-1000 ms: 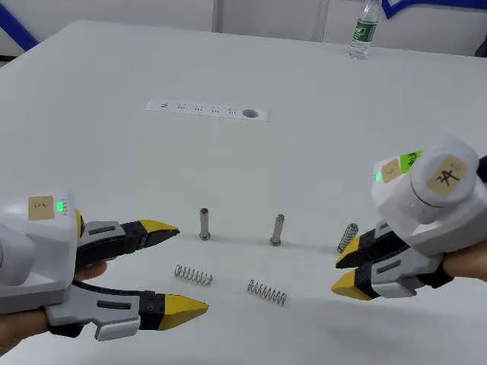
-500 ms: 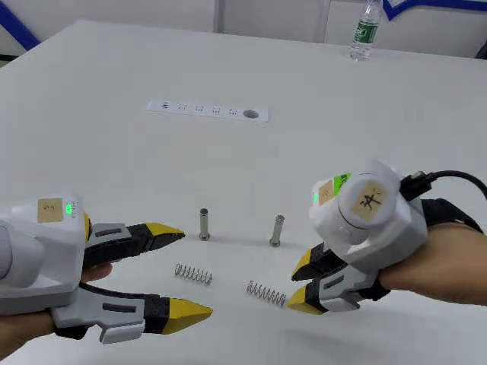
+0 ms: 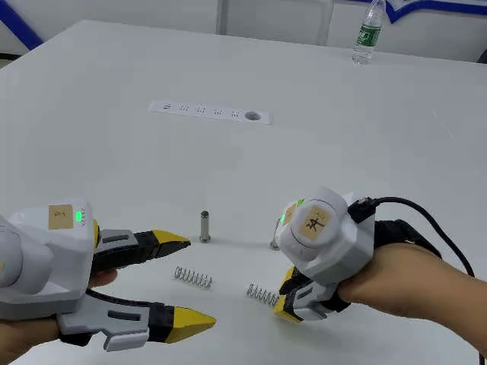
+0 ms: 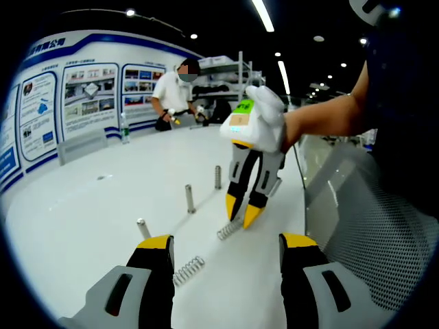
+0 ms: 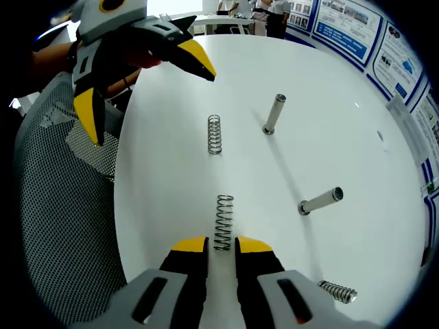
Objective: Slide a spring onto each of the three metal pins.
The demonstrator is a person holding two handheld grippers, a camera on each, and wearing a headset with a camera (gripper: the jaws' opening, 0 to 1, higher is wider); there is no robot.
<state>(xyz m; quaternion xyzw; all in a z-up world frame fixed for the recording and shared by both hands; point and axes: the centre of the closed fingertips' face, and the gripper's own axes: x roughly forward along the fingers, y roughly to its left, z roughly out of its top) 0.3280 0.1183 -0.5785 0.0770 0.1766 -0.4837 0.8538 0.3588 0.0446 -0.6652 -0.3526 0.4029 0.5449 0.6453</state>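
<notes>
White bench (image 3: 228, 68), spring (image 5: 223, 216) between right gripper (image 5: 221, 247) tips, middle pin (image 3: 275, 237) half hidden

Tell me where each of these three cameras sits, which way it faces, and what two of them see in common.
Head view: worn on the person's head, looking forward and down at the white workbench; the left gripper, right gripper and right hand show.
Left gripper view: rides the left gripper, facing the right gripper; its own wide-open jaws show.
Right gripper view: rides the right gripper, looking down at the loose coiled steel spring between its jaws.
Shared: both gripper views see that spring.
</notes>
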